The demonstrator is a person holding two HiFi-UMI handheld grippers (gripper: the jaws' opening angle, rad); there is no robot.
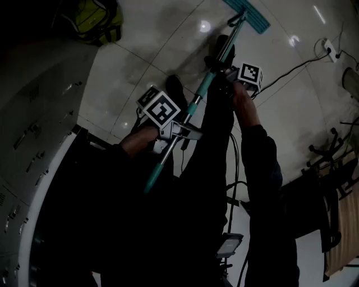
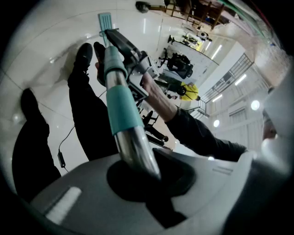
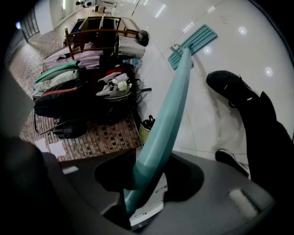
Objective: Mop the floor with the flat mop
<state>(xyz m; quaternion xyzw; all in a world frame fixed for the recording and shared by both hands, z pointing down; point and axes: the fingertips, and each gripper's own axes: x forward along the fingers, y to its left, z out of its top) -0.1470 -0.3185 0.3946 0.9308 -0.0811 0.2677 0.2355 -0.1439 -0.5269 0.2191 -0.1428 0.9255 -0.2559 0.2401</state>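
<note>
A flat mop with a teal and metal handle [image 1: 193, 106] slants from lower left up to its teal head [image 1: 247, 15] on the white tiled floor. My left gripper [image 1: 180, 130] is shut on the handle's lower part, where bare metal [image 2: 135, 149] runs between the jaws. My right gripper [image 1: 229, 75] is shut on the handle higher up, around the teal section [image 3: 158, 137]. In the right gripper view the mop head [image 3: 193, 46] lies flat on the floor beyond a black shoe [image 3: 229, 87].
The person's dark trouser legs and shoes [image 1: 175, 88] stand beside the handle. A power strip and cable [image 1: 331, 51] lie at the right. Bags and a wooden rack [image 3: 87, 82] crowd one side. A yellow helmet [image 1: 95, 19] sits at upper left, lockers [image 1: 33, 129] at the left.
</note>
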